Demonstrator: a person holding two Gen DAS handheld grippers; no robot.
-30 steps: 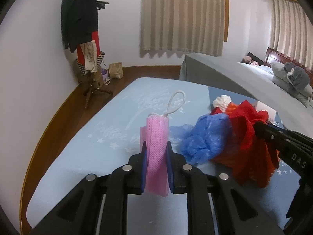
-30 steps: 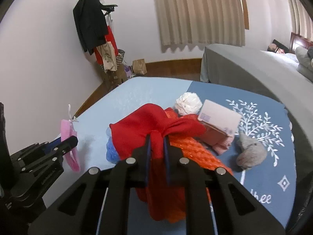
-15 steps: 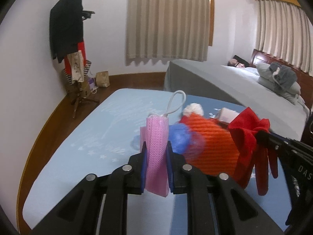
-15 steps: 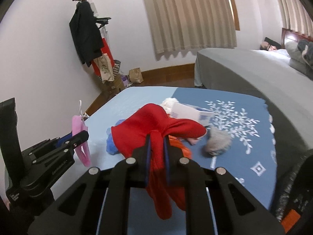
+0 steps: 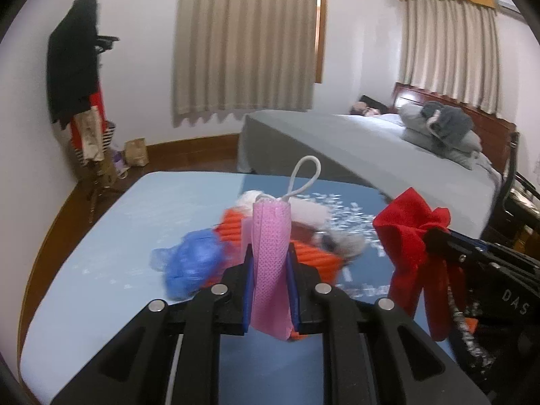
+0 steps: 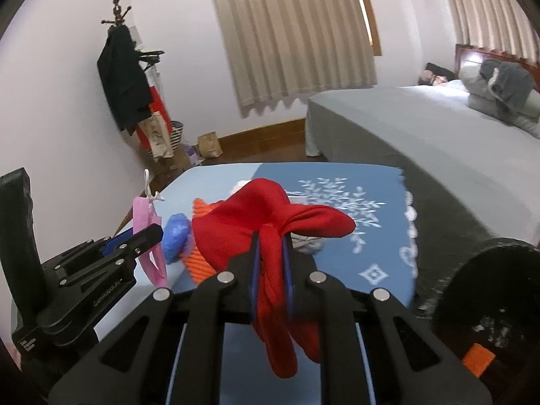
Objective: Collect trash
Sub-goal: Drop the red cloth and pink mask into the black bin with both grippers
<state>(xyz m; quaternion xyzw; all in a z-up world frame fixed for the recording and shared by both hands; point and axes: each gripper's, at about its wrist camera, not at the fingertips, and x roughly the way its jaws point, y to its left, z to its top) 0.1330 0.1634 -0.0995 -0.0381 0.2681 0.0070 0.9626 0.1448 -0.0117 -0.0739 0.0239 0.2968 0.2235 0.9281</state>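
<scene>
Both claws are lifting clear of the table (image 5: 101, 270) since a second ago: my left claw (image 5: 270, 263) is clamping the pink mask (image 5: 270, 256), my right claw (image 6: 271, 263) the red cloth (image 6: 270, 222).

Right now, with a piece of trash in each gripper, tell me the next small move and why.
Probably carry both toward the dark round bin at lower right. The left gripper is shut on the pink face mask, the right gripper on the red cloth; both hang clear of the blue bedspread, so nothing remains but to drop them.
</scene>
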